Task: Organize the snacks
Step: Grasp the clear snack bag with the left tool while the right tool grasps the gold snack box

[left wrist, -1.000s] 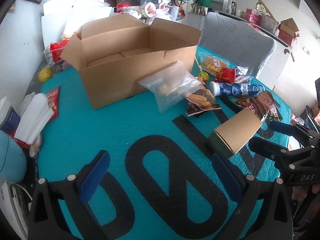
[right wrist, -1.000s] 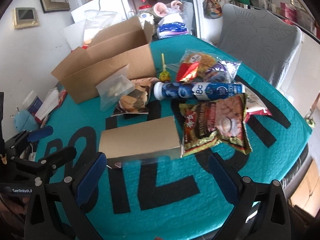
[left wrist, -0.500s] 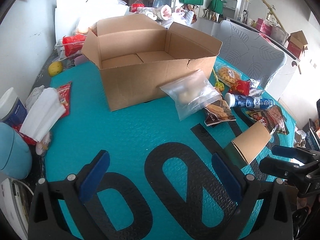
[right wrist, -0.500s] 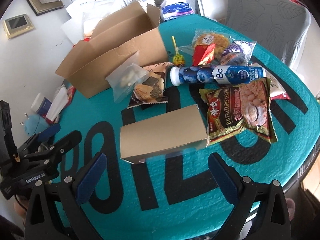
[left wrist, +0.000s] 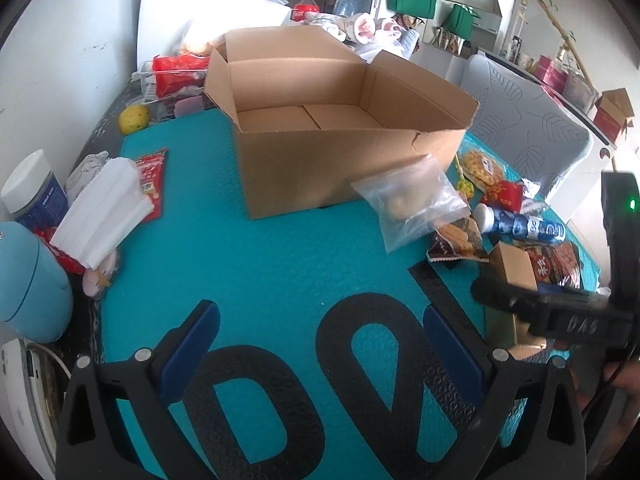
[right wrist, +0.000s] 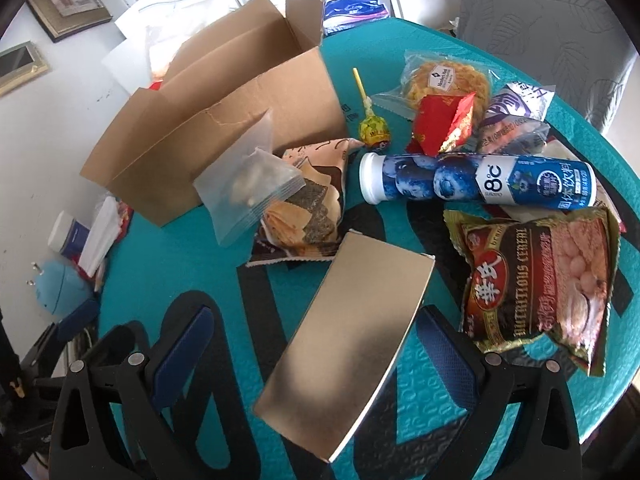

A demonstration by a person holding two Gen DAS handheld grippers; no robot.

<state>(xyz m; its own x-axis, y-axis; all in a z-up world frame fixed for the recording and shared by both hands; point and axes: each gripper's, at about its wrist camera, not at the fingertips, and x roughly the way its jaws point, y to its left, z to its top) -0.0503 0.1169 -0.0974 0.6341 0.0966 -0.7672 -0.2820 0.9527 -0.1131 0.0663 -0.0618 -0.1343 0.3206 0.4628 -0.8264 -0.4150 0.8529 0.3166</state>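
We hold our left gripper (left wrist: 316,352) low over the teal mat (left wrist: 256,264), its blue-padded jaws spread wide with nothing between them, pointing toward the open cardboard box (left wrist: 340,120) at twelve o'clock. Our right gripper (right wrist: 316,348) reaches over the mat from the other side, jaws likewise spread, and the plain tan carton (right wrist: 348,344) lies between the two fingers; we cannot tell whether either pad touches it. In the left wrist view, the right gripper's black body sits at three to four o'clock with the raised letters "DAS" on it and a green light above.

The snacks lie clustered on the mat beside the box. From the right wrist view, a blue tube (right wrist: 476,178) at one o'clock reads "8°C" alongside Chinese characters. At three o'clock a dark red and gold bag (right wrist: 536,276) reads "NUTRITIOUS CEREAL". A clear zip bag (right wrist: 252,184) leans against the box wall at eleven o'clock, resting on a brown cracker packet (right wrist: 308,204). A lollipop (right wrist: 374,130) with a yellow stick lies at twelve o'clock, next to a red packet (right wrist: 444,124). Large black letters are printed on the mat; we cannot read the whole word.
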